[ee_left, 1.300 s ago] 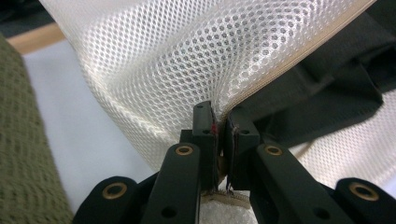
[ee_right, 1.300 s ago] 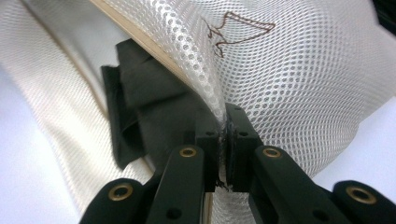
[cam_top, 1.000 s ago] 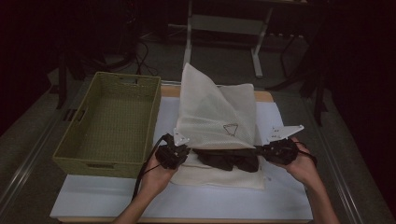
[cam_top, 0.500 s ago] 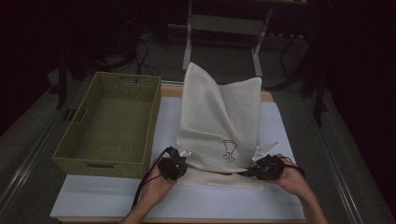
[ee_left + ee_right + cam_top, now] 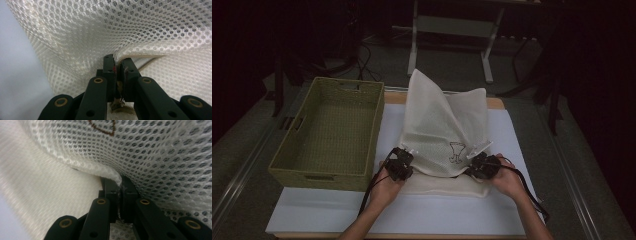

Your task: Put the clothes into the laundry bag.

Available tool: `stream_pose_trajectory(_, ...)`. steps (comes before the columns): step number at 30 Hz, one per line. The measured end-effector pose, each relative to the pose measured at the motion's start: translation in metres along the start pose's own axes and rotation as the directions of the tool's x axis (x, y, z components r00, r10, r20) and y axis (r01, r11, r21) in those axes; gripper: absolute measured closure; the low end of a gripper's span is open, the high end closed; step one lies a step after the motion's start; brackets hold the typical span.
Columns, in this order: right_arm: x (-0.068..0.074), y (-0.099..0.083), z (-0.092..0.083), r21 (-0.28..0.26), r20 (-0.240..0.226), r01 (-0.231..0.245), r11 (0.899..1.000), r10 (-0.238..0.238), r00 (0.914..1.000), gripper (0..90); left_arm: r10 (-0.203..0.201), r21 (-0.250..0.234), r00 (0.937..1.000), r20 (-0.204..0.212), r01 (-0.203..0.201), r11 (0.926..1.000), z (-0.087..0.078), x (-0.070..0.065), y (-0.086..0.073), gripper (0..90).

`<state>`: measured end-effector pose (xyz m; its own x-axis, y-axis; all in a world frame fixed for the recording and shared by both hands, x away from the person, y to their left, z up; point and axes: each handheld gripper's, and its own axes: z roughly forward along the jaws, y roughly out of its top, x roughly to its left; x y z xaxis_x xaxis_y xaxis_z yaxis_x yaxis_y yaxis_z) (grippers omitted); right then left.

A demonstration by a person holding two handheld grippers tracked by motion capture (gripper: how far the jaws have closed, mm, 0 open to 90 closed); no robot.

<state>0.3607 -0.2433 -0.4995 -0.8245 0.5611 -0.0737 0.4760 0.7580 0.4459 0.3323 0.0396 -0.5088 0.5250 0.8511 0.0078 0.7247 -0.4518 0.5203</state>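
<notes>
While a person is working at a table from the near side, both grippers are gripping the front hem of a white mesh garment [image 5: 439, 127] that is lying on a white mat [image 5: 337, 215]. The left gripper [image 5: 401, 161] is sitting at the garment's near left corner, its jaws clenched on a seamed edge of the cloth, as the left gripper view is showing at close range [image 5: 117, 68]. The right gripper [image 5: 482, 165] is holding the near right corner, its jaws pinched tight on a fold of the same mesh [image 5: 119, 182]. Between the two grippers, the upper layer of the garment is standing up in a peak toward the far side of the table, with a small brown printed figure [image 5: 456, 151] facing the camera near the lower right. A folded strip of the cloth is lying flat on the mat just below both grippers. Just beside the garment, to the left, a green woven basket [image 5: 292, 150] is resting partly on the mat.
</notes>
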Motion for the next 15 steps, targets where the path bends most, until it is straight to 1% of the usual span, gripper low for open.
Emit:
stream_pose_trajectory(2,-0.006,0.004,0.004,-0.001,0.02,-0.013,1.0,0.013,0.9997,86.8,-0.014,0.003,0.9999,-0.001,0.014,0.9999,0.003,0.002,0.004,84.2)
stream_pose_trajectory(5,-0.014,0.008,0.009,-0.008,0.034,-0.046,0.999,0.047,0.9983,86.8,-0.026,0.004,0.9997,-0.001,0.026,0.9997,0.007,0.005,0.008,84.2)
stream_pose_trajectory(7,-0.019,0.01,0.011,-0.015,0.047,-0.056,0.998,0.056,0.9973,86.7,-0.033,-0.002,0.9994,-0.002,0.033,0.9994,0.01,0.007,0.01,84.2)
stream_pose_trajectory(11,-0.027,0.014,0.014,-0.021,0.075,-0.078,0.997,0.079,0.994,86.7,-0.07,-0.022,0.9976,0.004,0.07,0.9973,0.015,0.012,0.014,84.0)
stream_pose_trajectory(15,-0.034,0.018,0.018,-0.034,0.093,-0.107,0.994,0.109,0.9897,86.6,-0.1,-0.042,0.995,-0.002,0.1,0.9941,0.02,0.015,0.019,84.1)
